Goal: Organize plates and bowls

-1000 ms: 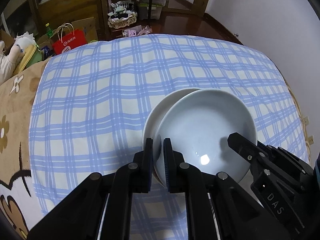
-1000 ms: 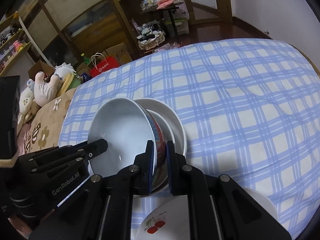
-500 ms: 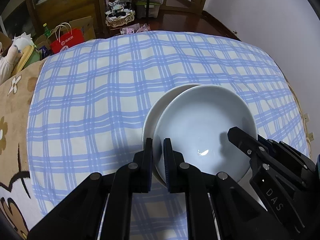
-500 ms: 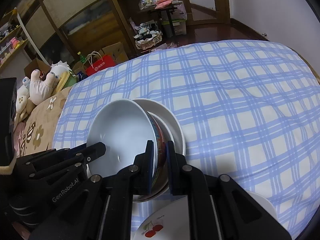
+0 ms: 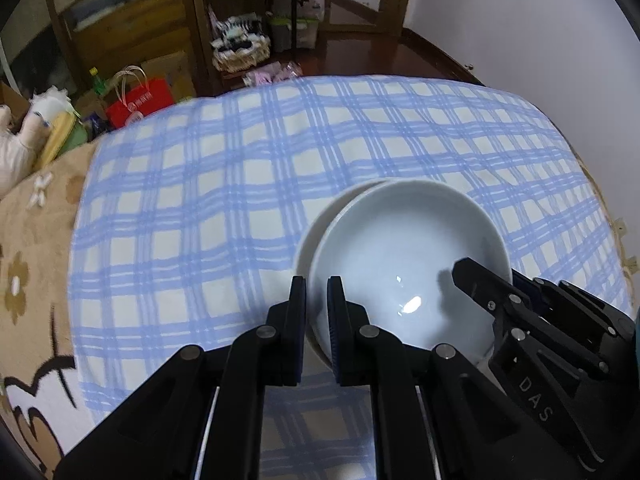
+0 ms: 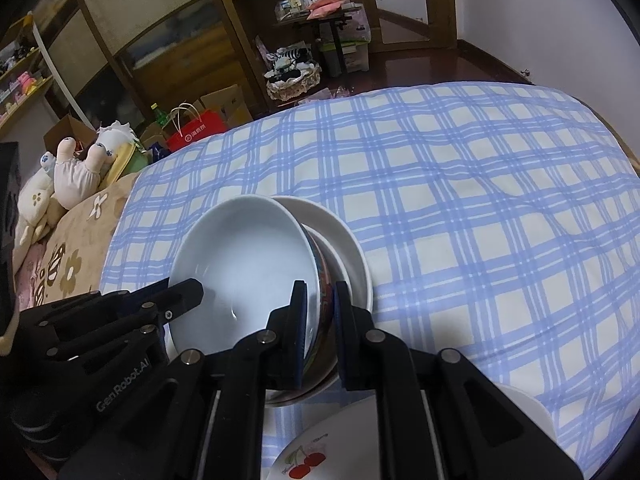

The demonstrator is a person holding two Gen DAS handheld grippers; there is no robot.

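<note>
While both grippers pinch the same bowl (image 5: 404,264) by opposite sides of its rim, the step in hand looks like setting it into the plate (image 6: 352,252) beneath it. In the left wrist view the left gripper (image 5: 317,308) sits at lower centre, its 2 fingers drawn nearly together with only the bowl's near-left rim between them. The right gripper (image 5: 480,276) shows at lower right of that frame, its tip over the bowl's right edge.

In the right wrist view the right gripper (image 6: 318,312) is likewise narrowed onto the bowl's (image 6: 244,264) wall, 1 finger inside the pale hollow and 1 against the patterned outside. The left gripper (image 6: 184,296) reaches in from the lower left onto the opposite rim.

The bowl leans, its far rim higher, and overlaps the white plate, which lies on the blue checked cloth (image 6: 480,200) at mid-frame. Whether the bowl's foot already rests on the plate I cannot tell.

My judgement: next comes levelling the bowl, centring it, then loosening both grips evenly so it does not tip.

Another plate with a cherry print (image 6: 316,456) lies at the bottom edge, just beside the stack.
</note>
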